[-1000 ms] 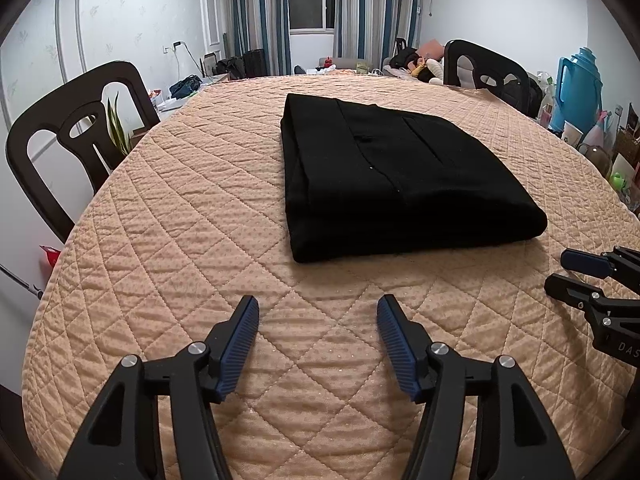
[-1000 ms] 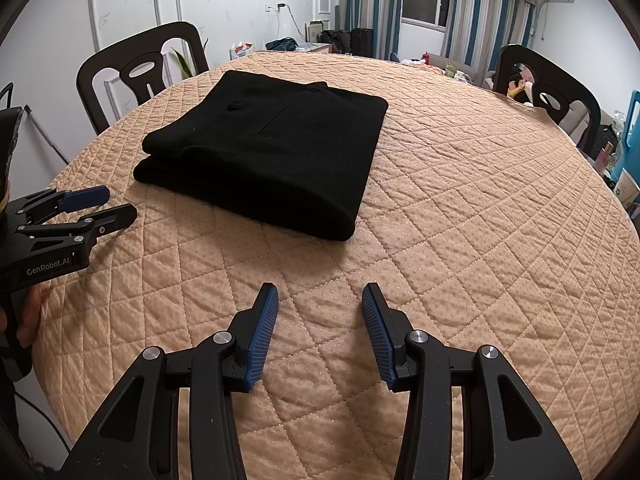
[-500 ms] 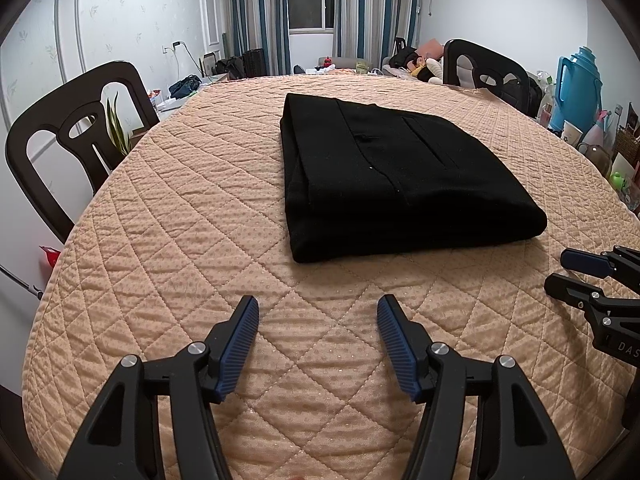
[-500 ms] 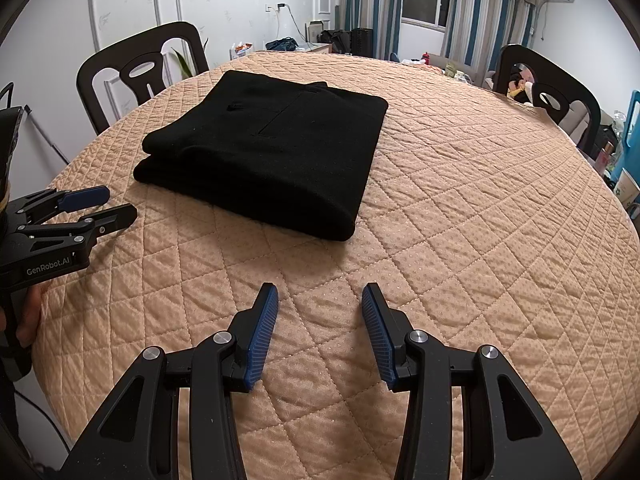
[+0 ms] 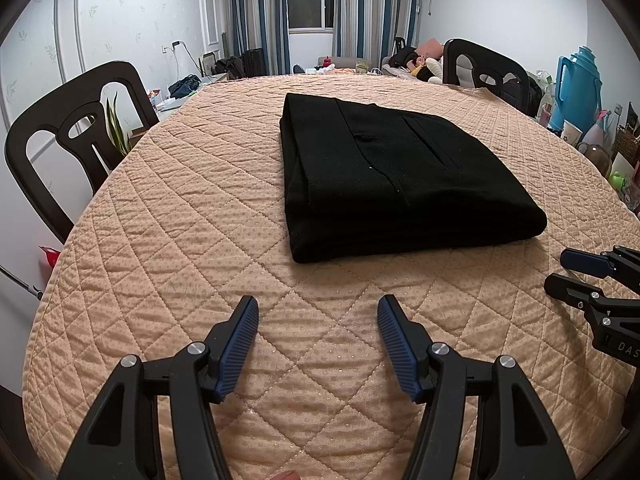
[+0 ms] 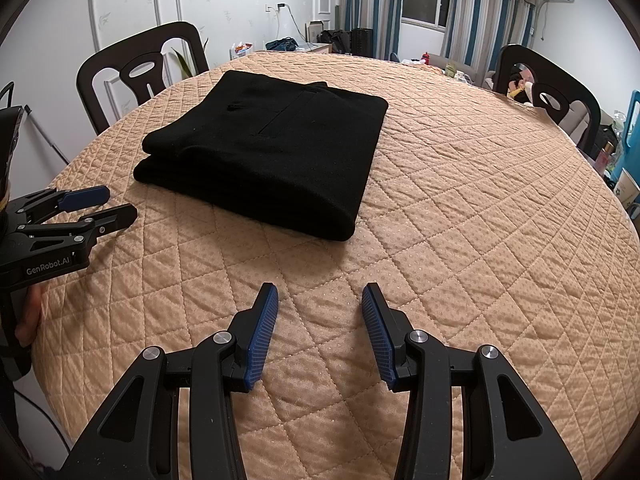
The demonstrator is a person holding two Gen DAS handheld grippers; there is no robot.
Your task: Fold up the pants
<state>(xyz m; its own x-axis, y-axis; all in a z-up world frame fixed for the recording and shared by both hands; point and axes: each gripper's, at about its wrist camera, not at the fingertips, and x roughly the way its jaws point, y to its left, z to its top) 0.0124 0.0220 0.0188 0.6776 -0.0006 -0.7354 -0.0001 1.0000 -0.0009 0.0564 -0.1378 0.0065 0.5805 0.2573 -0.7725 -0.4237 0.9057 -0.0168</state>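
Pants (image 5: 396, 176) black, folded into a thick rectangle, several layers stacked, lying flat near the middle of the table (image 5: 168, 216). Pocket slit and a small button visible on top layer.

Surface: round table w/ peach quilted cover, diamond stitching, fine dot texture, light wrinkles toward the left rim.

Left gripper (image 5: 318, 332): jaws spread wide, nothing between them, blue ribbed pads facing each other, over bare quilt just short of the pants' near edge. Not touching fabric.

Right gripper (image 6: 320, 320): jaws spread too, empty, over the quilt near the pants' near corner, apart from it. Each gripper shows at the edge of the other's view, both off the cloth.

Room: dark chair (image 5: 76, 136) at table's left side, w/ a green plant behind it; second dark chair (image 5: 486, 68) at far right. Window (image 5: 310, 10) at back w/ blue-striped curtains, dark outside. AC unit high on the right wall. Teal thermos jug (image 5: 580, 84) plus cups and clutter at right. White panelled wall w/ leaf pattern at left.
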